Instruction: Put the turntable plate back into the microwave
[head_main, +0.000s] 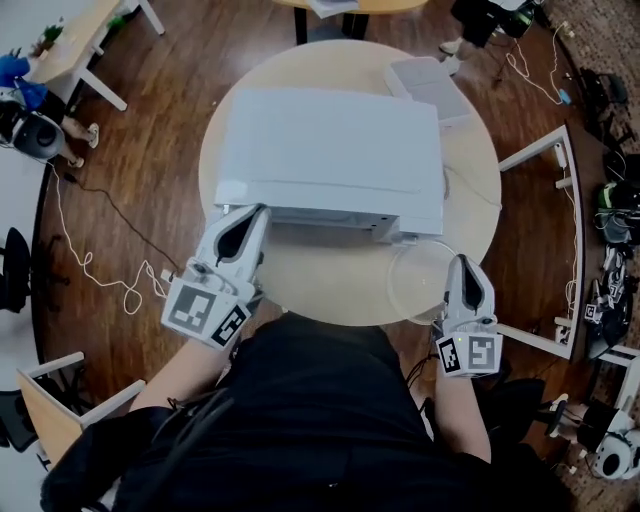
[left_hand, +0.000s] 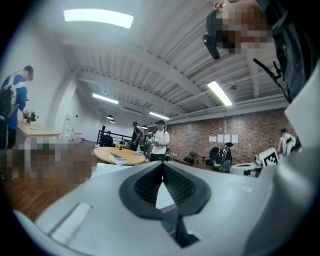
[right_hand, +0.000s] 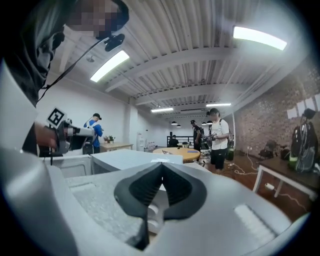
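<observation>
The white microwave sits on the round wooden table, its front facing me. The clear glass turntable plate lies flat on the table in front of the microwave's right corner. My right gripper is at the plate's right edge; in the right gripper view its jaws are shut, with no glass visible between them. My left gripper points at the microwave's front left corner. It is also shut, and nothing shows between its pads.
A small white box stands on the table behind the microwave at the right. A white frame stands close to the table's right side. Cables trail over the wooden floor at left. Several people stand further back in the room.
</observation>
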